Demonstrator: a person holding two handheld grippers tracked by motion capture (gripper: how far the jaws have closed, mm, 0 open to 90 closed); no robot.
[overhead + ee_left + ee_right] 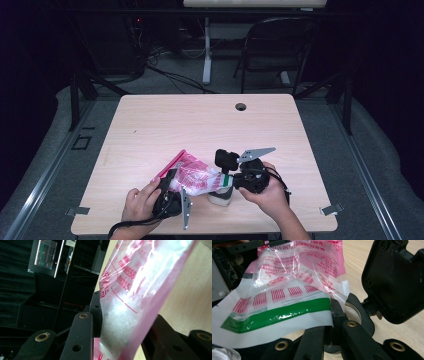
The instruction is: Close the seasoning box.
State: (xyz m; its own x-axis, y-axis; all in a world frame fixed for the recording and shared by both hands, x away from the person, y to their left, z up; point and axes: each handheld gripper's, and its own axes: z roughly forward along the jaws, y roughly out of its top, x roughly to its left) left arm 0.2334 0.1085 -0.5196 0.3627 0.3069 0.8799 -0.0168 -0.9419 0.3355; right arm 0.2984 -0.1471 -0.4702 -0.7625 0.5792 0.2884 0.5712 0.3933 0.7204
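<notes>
A clear plastic bag [192, 175] with pink and red print hangs between my two grippers over the near part of the table. White lumpy stuff shows inside the bag [130, 302]. My left gripper [171, 180] holds the bag's left end, and both jaws of that left gripper [125, 315] press against the bag's sides. My right gripper [228, 181] is shut on the bag's other end, where a green stripe [287, 312] and a white edge run. In the right gripper view that gripper [334, 310] pinches this edge.
A small white thing [220, 197] sits on the wooden table [200, 125] under the bag. A black hinged block [392, 280] stands over a round pale-rimmed part [354, 312] by my right jaws. A cable hole [240, 106] lies at the far edge, a chair [275, 45] beyond.
</notes>
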